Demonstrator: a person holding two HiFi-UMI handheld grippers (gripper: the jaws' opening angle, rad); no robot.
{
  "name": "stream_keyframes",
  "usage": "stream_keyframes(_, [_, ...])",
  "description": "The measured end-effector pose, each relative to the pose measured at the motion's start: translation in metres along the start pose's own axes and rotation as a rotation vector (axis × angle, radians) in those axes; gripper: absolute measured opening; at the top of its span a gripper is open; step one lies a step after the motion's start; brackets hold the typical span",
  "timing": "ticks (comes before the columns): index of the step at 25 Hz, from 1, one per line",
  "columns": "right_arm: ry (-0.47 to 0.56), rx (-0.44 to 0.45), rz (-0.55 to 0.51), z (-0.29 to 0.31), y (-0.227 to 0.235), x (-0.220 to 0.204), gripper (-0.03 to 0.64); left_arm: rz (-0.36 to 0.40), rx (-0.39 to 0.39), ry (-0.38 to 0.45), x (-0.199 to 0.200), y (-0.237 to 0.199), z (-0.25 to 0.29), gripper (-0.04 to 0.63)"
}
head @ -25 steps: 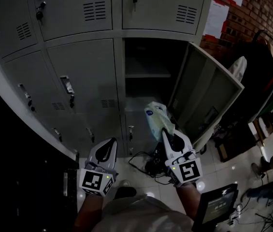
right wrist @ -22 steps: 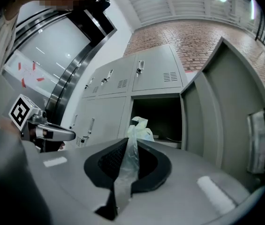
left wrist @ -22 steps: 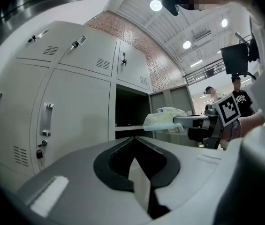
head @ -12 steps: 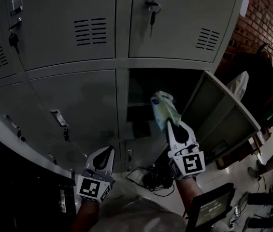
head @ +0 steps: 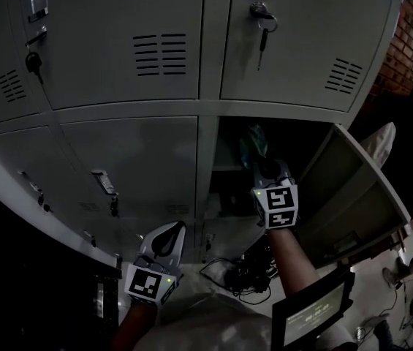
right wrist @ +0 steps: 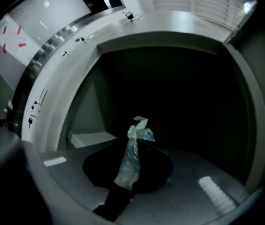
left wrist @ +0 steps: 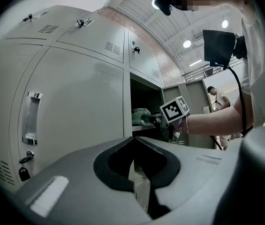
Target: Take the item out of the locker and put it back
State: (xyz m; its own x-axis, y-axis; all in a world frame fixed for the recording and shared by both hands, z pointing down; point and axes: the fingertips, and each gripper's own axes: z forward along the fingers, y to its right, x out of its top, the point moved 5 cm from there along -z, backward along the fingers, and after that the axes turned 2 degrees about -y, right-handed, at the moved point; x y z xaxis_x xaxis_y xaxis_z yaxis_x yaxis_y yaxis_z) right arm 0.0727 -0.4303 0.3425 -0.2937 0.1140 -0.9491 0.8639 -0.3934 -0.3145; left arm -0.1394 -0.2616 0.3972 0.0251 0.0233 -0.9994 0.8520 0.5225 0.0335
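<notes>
Pinching plastic bag (right wrist: 133, 153) in right gripper (head: 262, 168), at open locker (right wrist: 83, 114) mouth

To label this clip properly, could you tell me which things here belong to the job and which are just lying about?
Job:
- bag, pinched in the right gripper
- open locker
- its door

Lying about:
- key in the upper lock
- cables on the floor
- screen
- left gripper, shut and empty
</notes>
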Motion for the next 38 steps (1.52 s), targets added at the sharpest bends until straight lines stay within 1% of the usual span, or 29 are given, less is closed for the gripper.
stream_keyframes(2, [-0.012, 0.005, -0.011, 0.002, -0.005, -0.006, 0.022, -0.003, 0.016, -0.003, -0.002, -0.005, 0.000, 0.005])
stream_keyframes(3, [-0.005, 0.005, -0.022, 0.002, -0.006, -0.005, 0.048, -0.008, 0.026, -0.001, -0.004, -0.008, 0.001, 0.005])
stream_keyframes(5, [0.016, 0.006, -0.036, 0.002, -0.007, -0.002, 0.129, -0.011, 0.035, 0.006, -0.002, -0.012, 0.002, 0.005])
stream_keyframes(6, [0.031, 0.008, -0.027, 0.001, -0.006, 0.000, 0.147, -0.009, 0.035, 0.011, 0.000, -0.013, 0.004, 0.005])
stream_keyframes(8, [0.084, 0.001, 0.016, -0.008, -0.003, 0.008, 0.185, -0.007, 0.030, 0.018, 0.003, -0.012, 0.006, 0.005])
stream_keyframes(10, [0.182, -0.019, 0.064, -0.029, -0.001, 0.026, 0.187, -0.003, 0.022, 0.024, 0.006, -0.011, 0.007, 0.005])
stream_keyframes(11, [0.241, -0.025, 0.080, -0.043, -0.003, 0.038, 0.186, 0.000, 0.020, 0.027, 0.008, -0.011, 0.007, 0.005])
stream_keyframes(12, [0.296, -0.023, 0.084, -0.058, -0.009, 0.048, 0.169, 0.002, 0.019, 0.028, 0.009, -0.012, 0.008, 0.005])
stream_keyframes(13, [0.332, -0.011, 0.076, -0.073, -0.017, 0.054, 0.117, 0.003, 0.018, 0.029, 0.010, -0.012, 0.008, 0.005])
stream_keyframes(14, [0.343, 0.006, 0.064, -0.086, -0.026, 0.055, 0.029, 0.004, 0.014, 0.033, 0.012, -0.012, 0.009, 0.005])
stream_keyframes(16, [0.303, 0.030, 0.055, -0.105, -0.043, 0.043, 0.000, 0.000, 0.001, 0.045, 0.016, -0.011, 0.009, 0.005])
stream_keyframes(19, [0.227, 0.024, 0.084, -0.127, -0.057, 0.017, 0.000, -0.012, -0.012, 0.060, 0.018, -0.004, 0.006, 0.005])
stream_keyframes(22, [0.175, 0.017, 0.130, -0.151, -0.063, 0.000, 0.000, -0.023, -0.008, 0.041, 0.011, 0.010, -0.004, 0.005])
stream_keyframes(26, [0.159, 0.039, 0.165, -0.192, -0.067, -0.009, 0.000, -0.016, 0.006, 0.044, 0.009, 0.046, -0.027, 0.005])
stream_keyframes(31, [0.155, 0.098, 0.219, -0.253, -0.074, -0.019, 0.000, -0.006, 0.047, 0.047, 0.006, 0.100, -0.059, 0.005])
stream_keyframes(35, [0.119, 0.143, 0.220, -0.297, -0.085, -0.025, 0.000, -0.011, 0.061, 0.037, 0.004, 0.136, -0.082, 0.005])
stream_keyframes(38, [0.107, 0.147, 0.221, -0.316, -0.089, -0.026, 0.000, -0.018, 0.060, 0.041, 0.004, 0.150, -0.095, 0.005])
